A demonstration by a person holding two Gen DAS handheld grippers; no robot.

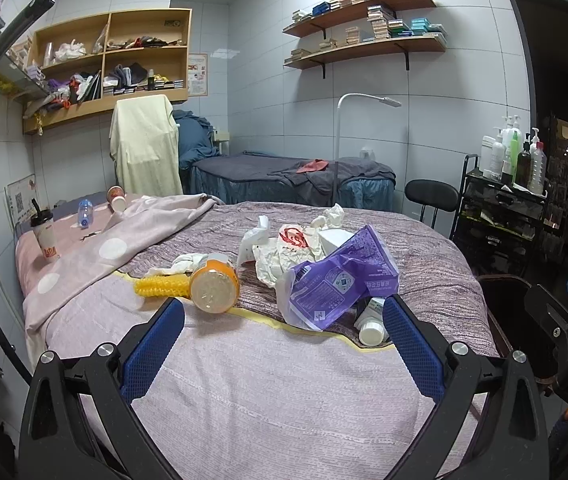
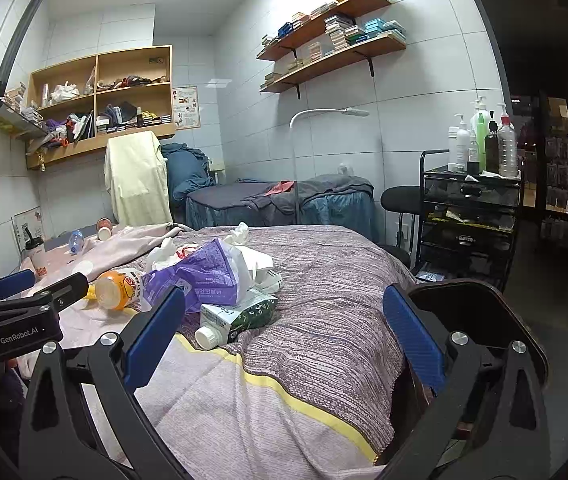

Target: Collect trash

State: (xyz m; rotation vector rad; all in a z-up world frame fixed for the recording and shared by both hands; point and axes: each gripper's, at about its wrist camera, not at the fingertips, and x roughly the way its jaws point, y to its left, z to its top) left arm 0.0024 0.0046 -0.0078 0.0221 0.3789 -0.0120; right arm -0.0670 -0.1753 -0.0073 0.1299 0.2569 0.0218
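Left wrist: orange bottle (image 1: pixel 215 285) beside purple bag (image 1: pixel 334 283).

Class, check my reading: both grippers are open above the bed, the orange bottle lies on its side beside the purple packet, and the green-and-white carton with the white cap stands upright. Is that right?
Not quite. The green-and-white carton lies on its side, not upright, as the right wrist view shows. The rest holds: the left gripper and right gripper are open above the bed, and the orange bottle lies on its side beside the purple packet.

White tiled walls (image 1: pixel 464 92), wooden shelves (image 1: pixel 364 50) — cubby unit (image 1: pixel 111 56), second bed (image 1: pixel 292 176), black trolley (image 2: pixel 470 216), floor lamp (image 1: pixel 364 100).
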